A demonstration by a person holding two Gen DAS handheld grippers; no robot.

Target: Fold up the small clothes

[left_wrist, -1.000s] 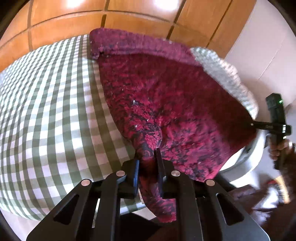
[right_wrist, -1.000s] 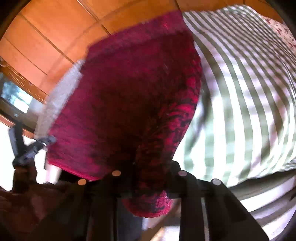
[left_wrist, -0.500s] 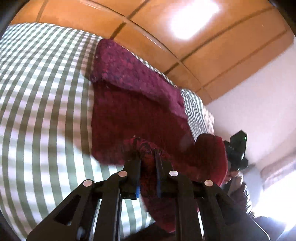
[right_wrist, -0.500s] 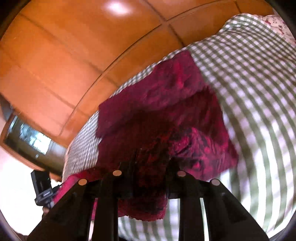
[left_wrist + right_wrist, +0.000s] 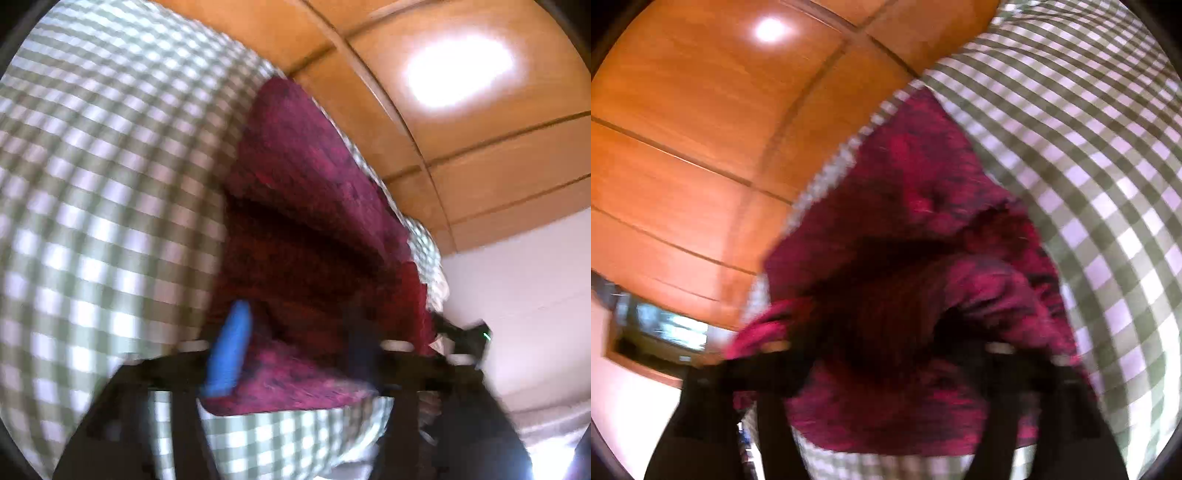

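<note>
A dark red knitted garment point(image 5: 306, 236) lies folded over itself on a green-and-white checked bed cover point(image 5: 92, 184). In the left wrist view my left gripper point(image 5: 295, 332) stands open over its near folded edge, the blue pad point(image 5: 229, 350) on the left and the dark finger point(image 5: 360, 343) on the right, with cloth lying between them. In the right wrist view the garment point(image 5: 916, 206) bunches up in front of my right gripper point(image 5: 886, 354), whose fingers stand wide apart. The right gripper also shows in the left wrist view point(image 5: 465, 339) past the garment's right side. Both views are blurred.
An orange wooden panelled wall point(image 5: 461, 110) rises behind the bed. A white wall point(image 5: 524, 295) is at the right in the left wrist view. A dark window or screen point(image 5: 665, 328) shows at the left in the right wrist view.
Both grippers carried the garment's near edge forward over the rest of it and have opened. The cloth now lies folded on the bed.
</note>
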